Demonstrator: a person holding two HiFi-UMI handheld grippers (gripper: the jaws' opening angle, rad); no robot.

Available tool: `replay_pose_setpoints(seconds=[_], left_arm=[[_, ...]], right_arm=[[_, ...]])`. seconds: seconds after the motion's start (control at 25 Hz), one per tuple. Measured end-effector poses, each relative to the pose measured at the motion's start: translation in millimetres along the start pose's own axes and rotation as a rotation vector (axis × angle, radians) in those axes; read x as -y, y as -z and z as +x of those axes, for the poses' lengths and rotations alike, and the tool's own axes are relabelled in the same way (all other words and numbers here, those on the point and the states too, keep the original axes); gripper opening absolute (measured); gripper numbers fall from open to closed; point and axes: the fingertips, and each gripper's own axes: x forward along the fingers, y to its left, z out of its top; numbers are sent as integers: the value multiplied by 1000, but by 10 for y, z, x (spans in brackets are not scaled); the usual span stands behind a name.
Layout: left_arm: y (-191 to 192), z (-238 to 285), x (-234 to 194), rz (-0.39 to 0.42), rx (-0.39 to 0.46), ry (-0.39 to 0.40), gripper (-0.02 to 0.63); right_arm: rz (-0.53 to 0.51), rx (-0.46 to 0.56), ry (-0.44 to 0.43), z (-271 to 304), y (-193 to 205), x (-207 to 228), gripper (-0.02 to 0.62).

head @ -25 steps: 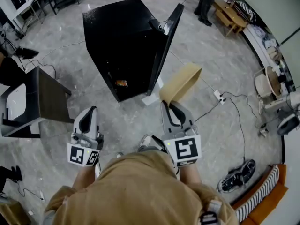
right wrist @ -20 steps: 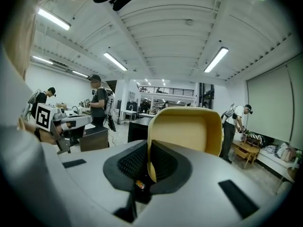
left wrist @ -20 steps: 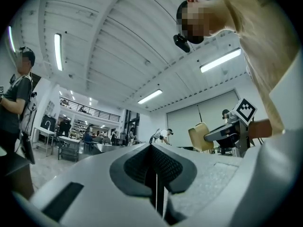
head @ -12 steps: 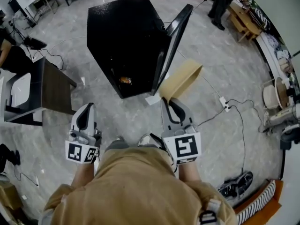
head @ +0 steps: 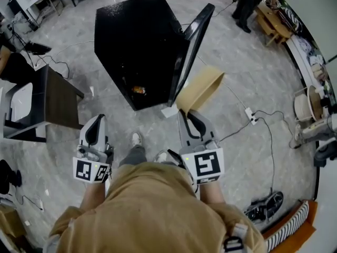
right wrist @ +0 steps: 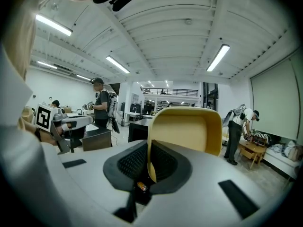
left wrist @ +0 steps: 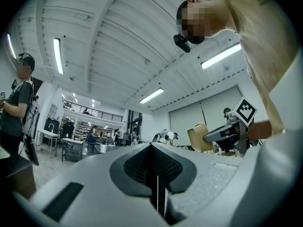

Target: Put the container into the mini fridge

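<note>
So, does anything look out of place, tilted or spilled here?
Nothing is spilled or broken. The right gripper is shut on one wall of the tan container, so it is carried tipped on edge. The mini fridge door stands open. A pair of shoes lies loose on the floor.

Interior of mini fridge (head: 137,41) lost in shadow behind the open door; only a small orange item (head: 138,90) is seen inside, too small to be identified. Lower edge of container (head: 202,88) is covered by the pads of the right tongs (head: 187,115). Both forearms are hidden under the tan shirt (head: 152,210). Bystander (head: 247,1) is cut off by the top edge; only legs shown. Dark bench (head: 52,101) is clipped by the left edge; white object (head: 21,100) on it not made out. In the right gripper view, an orange speck (right wrist: 138,186) at the root of the jaws cannot be told
</note>
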Motion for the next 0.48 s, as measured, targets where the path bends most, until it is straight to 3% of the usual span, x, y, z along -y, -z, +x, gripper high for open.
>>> replay_pose_setpoints(seconds=[0.48], left_arm=[[221,248,-512,-36,-10,5,2]], right_arm=[[-33,-29,-10,597,-86,-111,8]])
